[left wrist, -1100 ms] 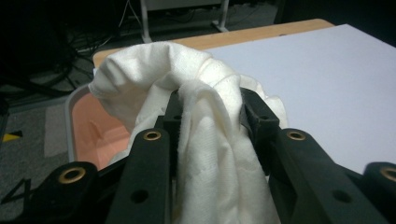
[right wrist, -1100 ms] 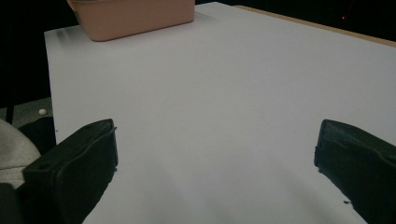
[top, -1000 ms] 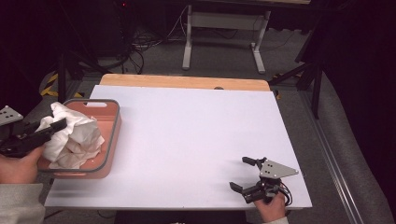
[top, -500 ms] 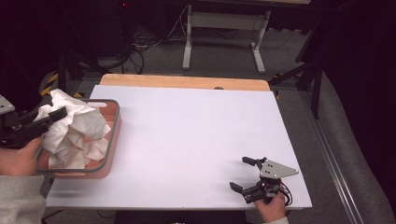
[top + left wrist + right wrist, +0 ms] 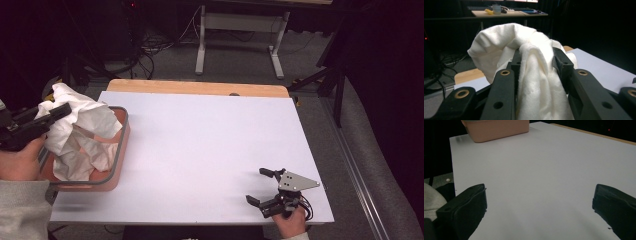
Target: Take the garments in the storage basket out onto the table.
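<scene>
Left gripper [image 5: 52, 114] is clamped on a bunched fold of the white cloth [image 5: 82, 132], held up at the table's 9 o'clock edge; the rest of the cloth drapes from the jaws toward 5 o'clock into the salmon tray [image 5: 119, 165]. Right gripper [image 5: 266, 187] rests with jaws spread wide and empty at the 5 o'clock corner, well apart from the cloth. The bare white tabletop [image 5: 210, 145] between them has nothing in the way; the left hand is nearer.

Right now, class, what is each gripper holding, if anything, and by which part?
The left gripper pinches the white cloth by a bunched fold near its top, above the tray. The right gripper is open and holds nothing.
</scene>
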`<action>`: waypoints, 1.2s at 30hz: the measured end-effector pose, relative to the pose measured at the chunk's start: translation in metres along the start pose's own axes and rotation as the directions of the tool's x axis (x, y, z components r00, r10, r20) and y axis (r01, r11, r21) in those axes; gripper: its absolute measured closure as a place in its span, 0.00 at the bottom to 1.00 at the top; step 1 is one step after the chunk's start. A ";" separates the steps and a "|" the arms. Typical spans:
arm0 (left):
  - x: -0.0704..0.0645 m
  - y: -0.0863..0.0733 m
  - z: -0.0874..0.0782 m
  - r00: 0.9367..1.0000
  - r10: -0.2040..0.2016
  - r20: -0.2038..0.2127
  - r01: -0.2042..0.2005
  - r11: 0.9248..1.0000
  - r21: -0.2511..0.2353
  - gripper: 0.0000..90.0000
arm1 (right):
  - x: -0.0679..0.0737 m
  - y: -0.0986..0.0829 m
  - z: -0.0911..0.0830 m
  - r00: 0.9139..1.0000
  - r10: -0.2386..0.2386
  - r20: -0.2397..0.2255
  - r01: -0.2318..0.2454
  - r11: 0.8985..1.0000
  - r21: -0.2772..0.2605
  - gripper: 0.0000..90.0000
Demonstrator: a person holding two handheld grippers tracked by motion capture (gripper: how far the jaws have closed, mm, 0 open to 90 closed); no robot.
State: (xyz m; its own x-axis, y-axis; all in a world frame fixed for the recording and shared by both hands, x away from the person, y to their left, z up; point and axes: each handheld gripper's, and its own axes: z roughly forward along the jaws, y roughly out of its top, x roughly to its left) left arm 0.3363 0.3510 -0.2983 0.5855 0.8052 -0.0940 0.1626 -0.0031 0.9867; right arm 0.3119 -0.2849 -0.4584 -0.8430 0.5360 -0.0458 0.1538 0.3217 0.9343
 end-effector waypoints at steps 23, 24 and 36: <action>-0.035 0.051 0.038 0.988 0.061 0.142 -0.054 0.997 -0.054 0.76 | 0.001 0.000 0.000 1.000 -0.001 -0.006 0.001 1.000 0.000 0.00; -0.037 0.052 0.042 0.986 0.057 0.155 -0.049 0.997 -0.059 0.76 | 0.001 0.000 0.000 1.000 0.000 -0.006 0.000 1.000 0.000 0.00; -0.069 0.067 0.084 0.960 0.076 0.269 -0.056 0.995 -0.083 0.76 | 0.000 0.000 -0.001 1.000 -0.001 -0.009 0.001 1.000 0.002 0.00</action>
State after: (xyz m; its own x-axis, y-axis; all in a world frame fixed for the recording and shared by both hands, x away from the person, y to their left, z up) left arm 0.3740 0.2453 -0.2374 0.7879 0.6137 -0.0504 0.0631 0.0009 0.9980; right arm 0.3115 -0.2855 -0.4586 -0.8476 0.5289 -0.0435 0.1541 0.3237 0.9335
